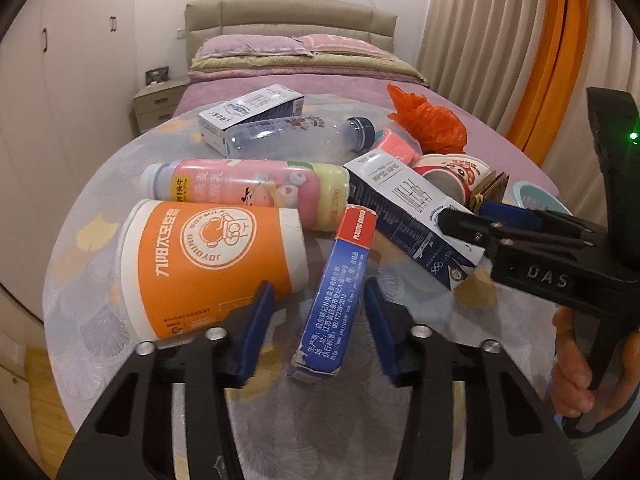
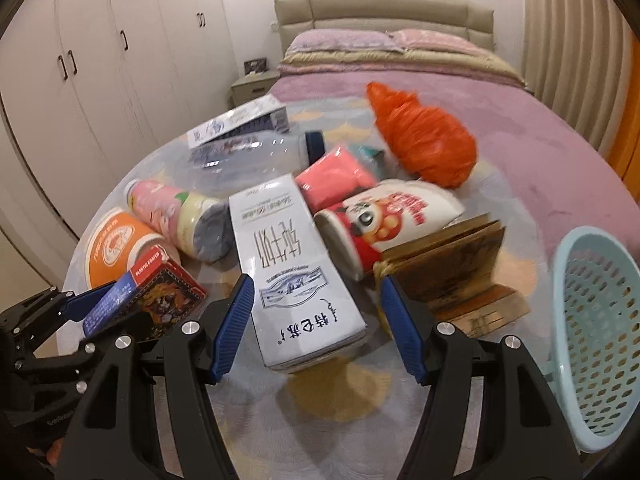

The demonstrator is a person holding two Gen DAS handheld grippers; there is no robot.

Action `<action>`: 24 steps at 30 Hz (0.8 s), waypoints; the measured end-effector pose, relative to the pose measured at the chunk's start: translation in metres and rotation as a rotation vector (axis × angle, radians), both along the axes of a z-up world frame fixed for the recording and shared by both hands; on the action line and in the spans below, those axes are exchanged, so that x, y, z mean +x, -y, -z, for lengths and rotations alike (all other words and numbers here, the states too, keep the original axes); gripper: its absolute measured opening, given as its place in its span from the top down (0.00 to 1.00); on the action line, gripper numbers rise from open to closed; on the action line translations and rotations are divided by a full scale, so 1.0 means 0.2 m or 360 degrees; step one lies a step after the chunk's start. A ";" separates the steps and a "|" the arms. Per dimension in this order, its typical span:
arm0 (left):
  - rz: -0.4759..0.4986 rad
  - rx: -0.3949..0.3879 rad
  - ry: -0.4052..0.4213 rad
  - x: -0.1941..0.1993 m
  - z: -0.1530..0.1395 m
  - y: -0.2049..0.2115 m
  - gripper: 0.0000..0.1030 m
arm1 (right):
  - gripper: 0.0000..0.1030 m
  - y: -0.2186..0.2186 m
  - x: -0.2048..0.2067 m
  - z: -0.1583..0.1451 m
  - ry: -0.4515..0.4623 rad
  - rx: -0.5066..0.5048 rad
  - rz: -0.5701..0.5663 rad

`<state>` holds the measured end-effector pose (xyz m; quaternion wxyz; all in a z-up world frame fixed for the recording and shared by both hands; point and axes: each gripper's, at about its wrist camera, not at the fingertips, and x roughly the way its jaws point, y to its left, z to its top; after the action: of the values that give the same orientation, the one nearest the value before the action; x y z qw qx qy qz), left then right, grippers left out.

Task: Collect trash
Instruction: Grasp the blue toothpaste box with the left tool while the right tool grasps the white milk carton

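Trash lies piled on a round table [image 1: 280, 432]. My left gripper [image 1: 320, 312] is open, its fingers on either side of a blue playing-card box [image 1: 338, 292], which also shows in the right wrist view [image 2: 132, 292]. An orange paper cup [image 1: 208, 264] lies to its left. My right gripper [image 2: 316, 312] is open around the near end of a white and navy milk carton [image 2: 296, 276], which also shows in the left wrist view [image 1: 404, 212]. A light blue basket [image 2: 596, 356] lies on its side at the right.
Also in the pile: a pink drink bottle [image 1: 248, 188], a clear bottle [image 1: 296, 136], a second carton [image 1: 248, 112], an orange plastic bag [image 2: 428, 144], a panda cup [image 2: 384, 220], a pink item [image 2: 336, 176] and folded cardboard [image 2: 452, 276]. A bed [image 2: 520, 132] stands behind.
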<state>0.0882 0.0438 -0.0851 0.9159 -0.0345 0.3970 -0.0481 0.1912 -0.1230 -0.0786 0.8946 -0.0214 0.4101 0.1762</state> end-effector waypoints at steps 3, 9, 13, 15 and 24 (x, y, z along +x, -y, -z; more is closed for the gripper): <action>0.0008 -0.0032 -0.0011 0.00 0.01 -0.01 0.77 | 0.40 -0.02 0.04 0.02 -0.0068 0.0039 -0.0041; -0.0007 -0.0072 0.0027 -0.04 -0.01 -0.04 0.85 | 0.40 -0.06 0.01 0.04 -0.0175 0.0097 -0.0147; -0.0007 -0.0089 0.0050 -0.06 -0.04 -0.06 0.85 | 0.39 -0.09 -0.02 0.06 -0.0195 0.0094 -0.0132; -0.0009 -0.0094 0.0058 -0.08 -0.05 -0.07 0.85 | 0.37 -0.11 0.00 0.06 -0.0215 0.0100 -0.0113; -0.0011 -0.0134 0.0111 -0.12 -0.09 -0.09 0.85 | 0.37 -0.18 0.08 0.09 -0.0206 0.0022 -0.0004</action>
<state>0.0649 0.0617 -0.0671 0.9271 -0.0725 0.3622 -0.0627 0.2065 -0.0871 -0.0974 0.8661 -0.0044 0.4658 0.1812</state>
